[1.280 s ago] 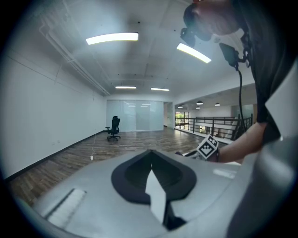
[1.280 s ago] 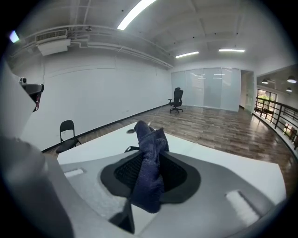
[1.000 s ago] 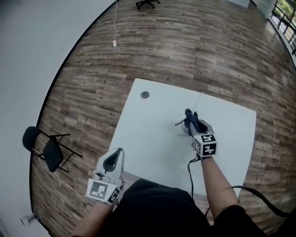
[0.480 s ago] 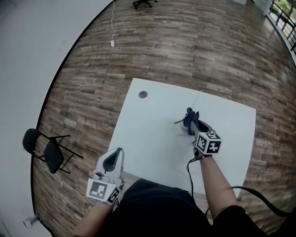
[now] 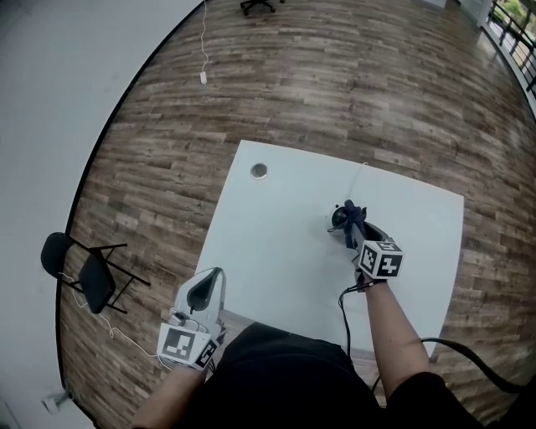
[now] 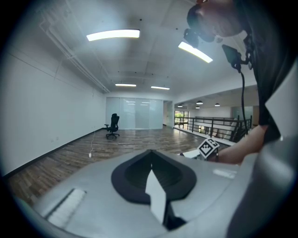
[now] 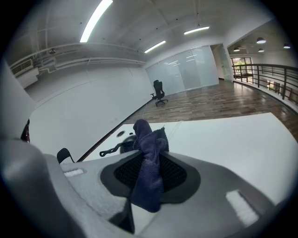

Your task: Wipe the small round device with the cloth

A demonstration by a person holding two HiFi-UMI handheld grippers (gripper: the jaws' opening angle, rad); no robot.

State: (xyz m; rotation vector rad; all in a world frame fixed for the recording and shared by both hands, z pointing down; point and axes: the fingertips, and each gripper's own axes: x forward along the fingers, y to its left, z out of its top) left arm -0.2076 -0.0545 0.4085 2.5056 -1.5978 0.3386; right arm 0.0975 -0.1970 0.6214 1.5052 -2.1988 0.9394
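Observation:
My right gripper (image 5: 357, 230) is over the right half of the white table (image 5: 276, 243), shut on a dark blue cloth (image 7: 149, 153). The cloth's free end sticks out past the jaw tips, up against the small round dark device (image 5: 338, 219). In the right gripper view the device (image 7: 125, 144) peeks out left of the cloth, and its dark strap (image 7: 108, 150) trails left. My left gripper (image 5: 203, 295) hangs off the table's near left edge, away from the device. Its jaws (image 6: 151, 163) are shut with nothing between them.
A round grommet hole (image 5: 259, 171) lies near the table's far left corner. A thin white cable (image 5: 362, 175) runs across the far side of the table. A black folding chair (image 5: 88, 272) stands on the wood floor to the left, and an office chair (image 5: 260, 5) far off.
My right gripper has shifted slightly to the right with the cloth, dragging it across the device. The left gripper has not moved.

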